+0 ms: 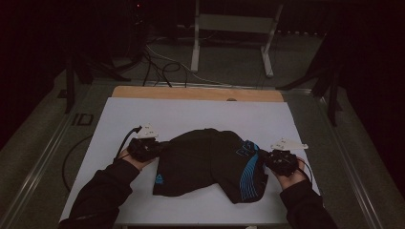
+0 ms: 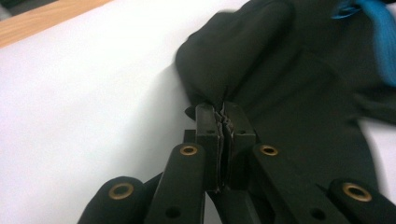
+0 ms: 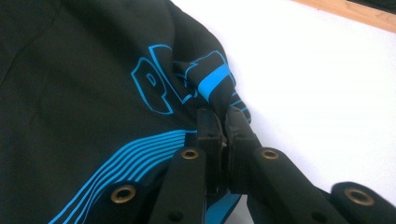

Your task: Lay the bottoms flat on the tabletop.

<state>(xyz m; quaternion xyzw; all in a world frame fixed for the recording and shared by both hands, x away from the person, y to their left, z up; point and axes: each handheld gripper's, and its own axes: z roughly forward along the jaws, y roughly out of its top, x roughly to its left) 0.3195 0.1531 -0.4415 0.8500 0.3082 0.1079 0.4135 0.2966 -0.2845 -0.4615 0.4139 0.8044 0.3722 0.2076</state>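
Sleeves at near desk edge | left gripper pinching black garment at its left end | right gripper pinching its blue-printed end | garment mid-desk, bunched | risk: thin fabric pinch slips if pulled apart unevenly

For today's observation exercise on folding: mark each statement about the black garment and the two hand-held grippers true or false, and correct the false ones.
1. The left hand-held gripper is shut on the black garment. True.
2. The right hand-held gripper hangs open above the cloth. False: it is shut on the garment's edge.
3. The garment has red stripes. False: they are blue.
4. The garment lies on a white table cover. True.
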